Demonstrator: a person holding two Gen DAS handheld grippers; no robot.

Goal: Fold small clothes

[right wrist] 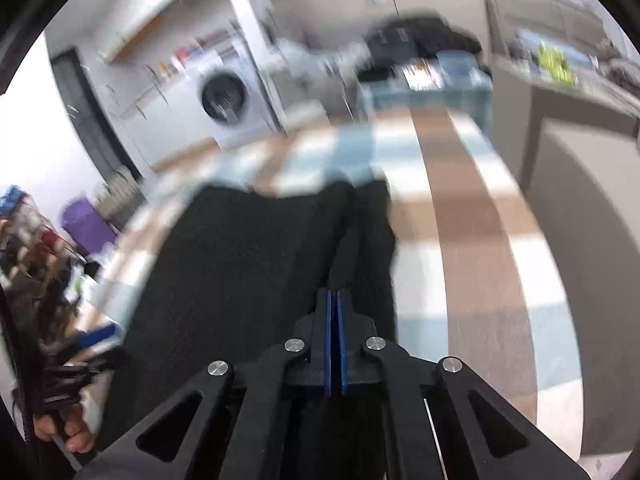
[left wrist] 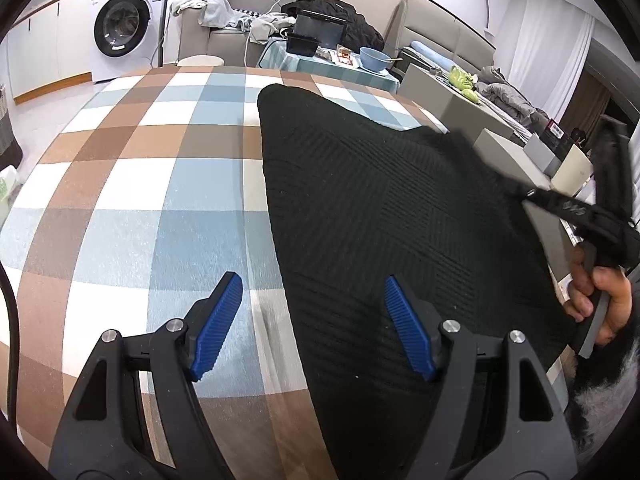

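A black ribbed knit garment lies on a table covered with a blue, brown and white checked cloth. My left gripper is open just above the garment's near left edge, its left pad over the cloth and its right pad over the knit, gripping nothing. My right gripper comes in from the right, held by a hand, and the garment's right corner is drawn up to its tips. In the blurred right wrist view that gripper has its blue pads together, with the garment rising to them in a fold.
Beyond the table stand a washing machine, a grey sofa with heaped clothes and a small side table with a blue bowl. A grey cabinet runs along the right side. The other hand shows at lower left.
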